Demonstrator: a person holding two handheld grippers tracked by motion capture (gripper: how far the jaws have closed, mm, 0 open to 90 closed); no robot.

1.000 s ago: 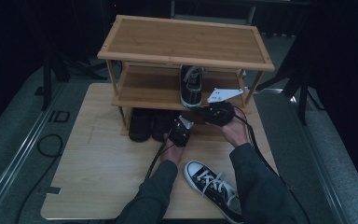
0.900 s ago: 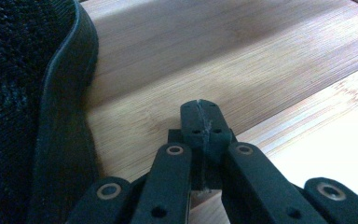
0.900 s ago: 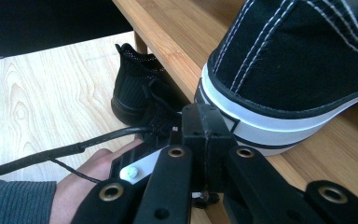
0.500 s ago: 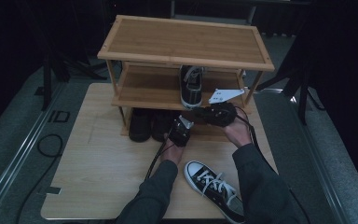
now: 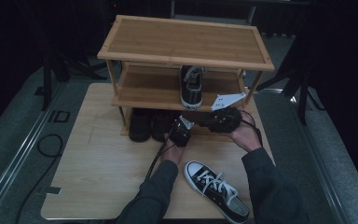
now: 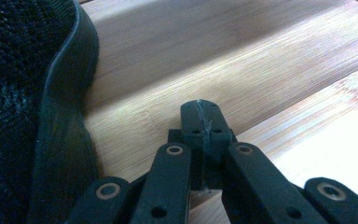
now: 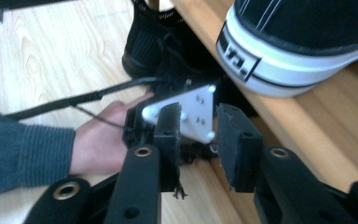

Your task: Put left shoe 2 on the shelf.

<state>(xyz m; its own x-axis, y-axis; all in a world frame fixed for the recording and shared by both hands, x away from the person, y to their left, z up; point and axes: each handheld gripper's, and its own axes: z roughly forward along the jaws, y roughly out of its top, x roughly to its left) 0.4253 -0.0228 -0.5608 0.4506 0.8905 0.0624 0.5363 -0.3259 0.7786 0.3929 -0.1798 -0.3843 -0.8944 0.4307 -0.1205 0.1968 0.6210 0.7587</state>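
A black-and-white sneaker stands on the rack's middle shelf, heel toward me; its heel shows large in the right gripper view. Its mate lies on the table near my right sleeve. My left gripper is shut and empty, reaching over the bottom shelf beside a black shoe. My right gripper hangs just below the middle shelf's front edge, pointing at the left hand. Its jaws have just been opening, with nothing between them.
Two black shoes sit under the rack at the left. The bamboo rack's top shelf is bare. The rack stands on a light wooden table. A cable trails from the left gripper.
The right hand with its gripper has shifted very slightly toward me below the middle shelf. The left hand and all the shoes stand as before.
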